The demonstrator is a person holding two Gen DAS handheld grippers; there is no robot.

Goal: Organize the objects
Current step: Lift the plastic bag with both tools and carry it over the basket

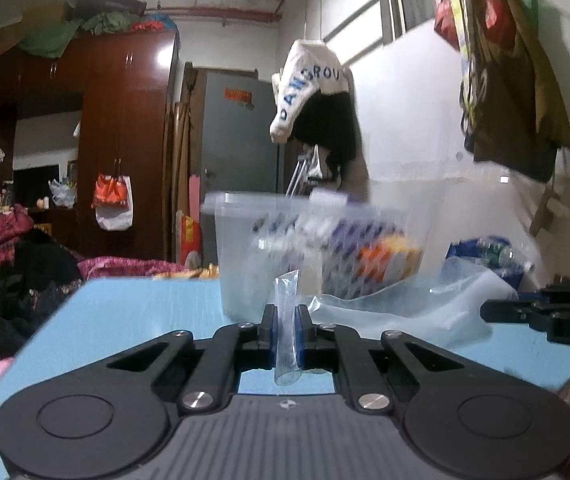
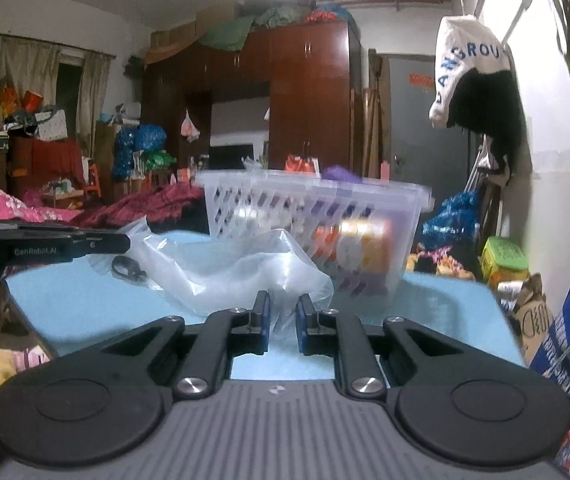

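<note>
Two edges of the clear plastic bag (image 2: 241, 276), lying mid-frame on the blue table (image 2: 437, 300) before the slotted basket (image 2: 313, 216), are pinched by the left gripper (image 1: 285, 326) and loosely straddled by the right gripper (image 2: 283, 320), so tension is best kept even.

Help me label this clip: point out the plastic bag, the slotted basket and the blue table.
plastic bag (image 2: 241, 272): right wrist view, crumpled middle.
slotted basket (image 2: 277, 208): right wrist view, front wall.
blue table (image 1: 133, 312): left wrist view, bare top.
</note>
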